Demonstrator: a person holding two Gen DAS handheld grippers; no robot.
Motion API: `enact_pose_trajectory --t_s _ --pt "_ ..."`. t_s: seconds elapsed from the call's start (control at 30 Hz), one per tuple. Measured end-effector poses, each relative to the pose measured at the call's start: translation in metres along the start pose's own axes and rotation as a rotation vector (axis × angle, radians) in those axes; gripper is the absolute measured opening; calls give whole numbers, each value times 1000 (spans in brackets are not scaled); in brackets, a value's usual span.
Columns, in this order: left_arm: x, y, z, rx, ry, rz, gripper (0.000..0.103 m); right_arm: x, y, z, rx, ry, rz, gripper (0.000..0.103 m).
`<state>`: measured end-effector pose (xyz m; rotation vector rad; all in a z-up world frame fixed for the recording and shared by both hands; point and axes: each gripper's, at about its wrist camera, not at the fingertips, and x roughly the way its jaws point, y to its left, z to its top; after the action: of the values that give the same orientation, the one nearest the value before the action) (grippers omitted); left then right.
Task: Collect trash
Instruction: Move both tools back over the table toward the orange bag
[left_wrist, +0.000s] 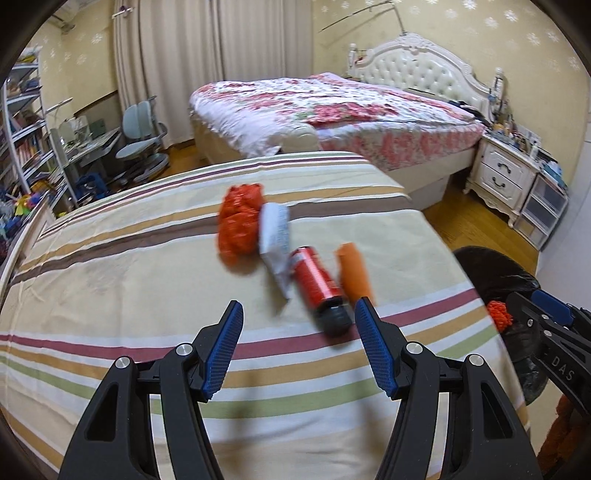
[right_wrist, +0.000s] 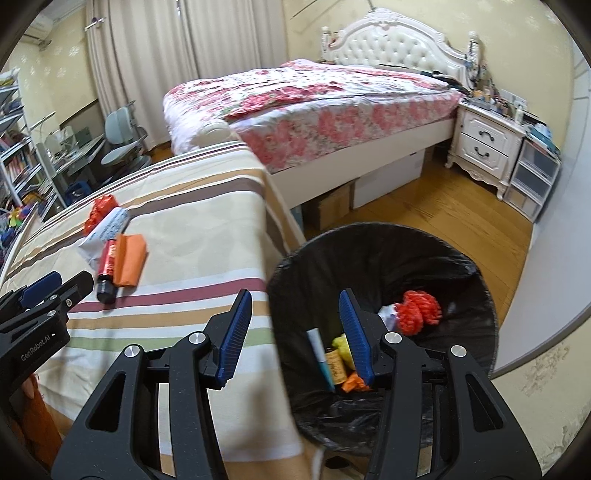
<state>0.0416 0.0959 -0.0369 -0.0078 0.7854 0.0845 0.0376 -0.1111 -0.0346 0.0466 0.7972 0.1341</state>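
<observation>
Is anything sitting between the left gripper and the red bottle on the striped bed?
Nothing visible. The left gripper is empty, fingers apart, and only bare striped sheet lies between it and the red bottle. The orange paper and white wrapper flank the bottle, touching it.

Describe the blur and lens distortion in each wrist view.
Left wrist view: the red can and orange mesh smear with motion blur; the striped cover bulges from fisheye.
Right wrist view: sharper; the trash bin rim bows; dark vignette in corners.
</observation>
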Motion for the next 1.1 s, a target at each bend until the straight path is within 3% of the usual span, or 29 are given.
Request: enact_pose_trajectory --t_s 0.63,1.1 --pt "4 96 -14 -138 35 114 62 15 101 21 -164 18 127 48" --pt "9 122 -17 -179 49 113 62 44 126 28 -191 71 119 48"
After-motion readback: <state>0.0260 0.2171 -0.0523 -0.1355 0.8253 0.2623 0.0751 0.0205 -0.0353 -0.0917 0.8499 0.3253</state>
